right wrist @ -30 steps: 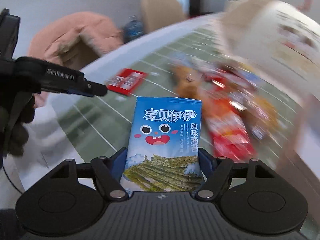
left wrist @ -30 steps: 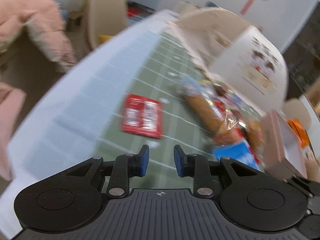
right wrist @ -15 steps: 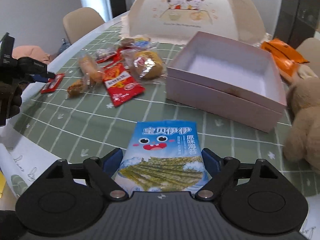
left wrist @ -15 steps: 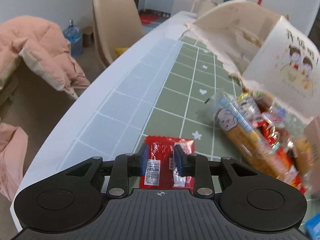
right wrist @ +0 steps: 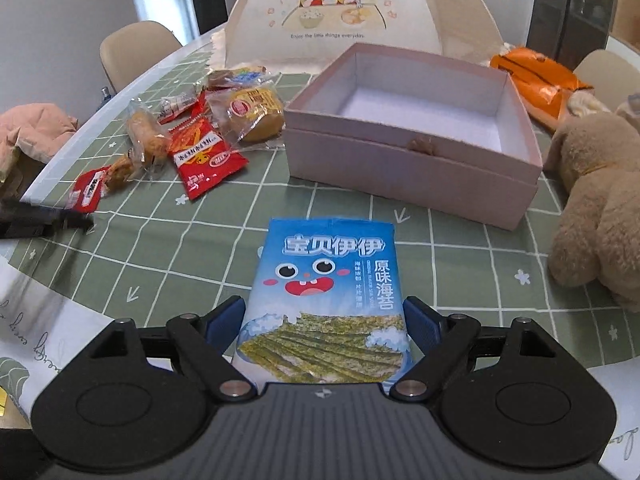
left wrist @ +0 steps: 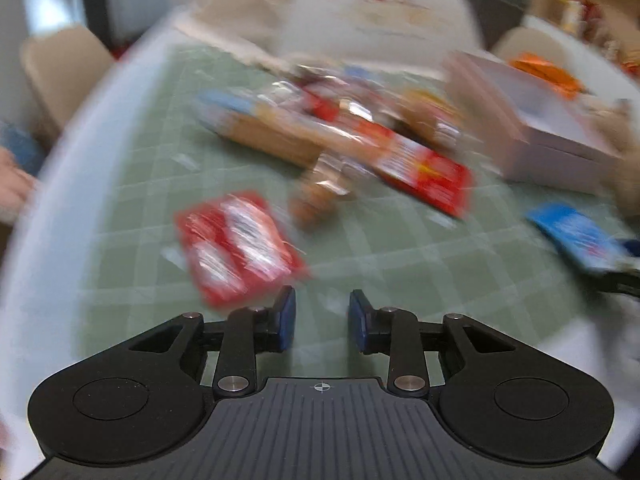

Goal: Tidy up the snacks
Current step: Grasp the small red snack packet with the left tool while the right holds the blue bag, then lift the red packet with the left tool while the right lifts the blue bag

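The right tongs (right wrist: 324, 316) are pinching a blue seaweed snack packet (right wrist: 326, 296) by its two side edges, holding it above the green checked cloth of the table (right wrist: 168, 248). A bare stretch of cloth is lying open between the packet and the pink box (right wrist: 412, 168), which is sitting straight ahead with its lid off and its white interior showing no contents. The table's rounded edge is curving away on the left, with a beige chair (right wrist: 136, 48) standing beyond it. A brown plush toy (right wrist: 592, 208) is sitting close beside the box's right side, crowding that flank, and an orange bag (right wrist: 540, 80) is lying behind the box. A domed food cover (right wrist: 360, 12) with a cartoon of two children is standing behind the box. Left of the box, a loose pile of snacks is spreading out: a round wrapped cake (right wrist: 252, 110), a red sachet (right wrist: 204, 156), and a small red packet (right wrist: 88, 194) near the table edge. The left camera view is heavily blurred, yet it is showing what the right view barely does: the left tongs (left wrist: 322, 316) are spread apart, gripping nothing, hovering just short of that small red packet (left wrist: 236, 244). It is also catching the blue packet (left wrist: 576, 236) from the side, at its far right.
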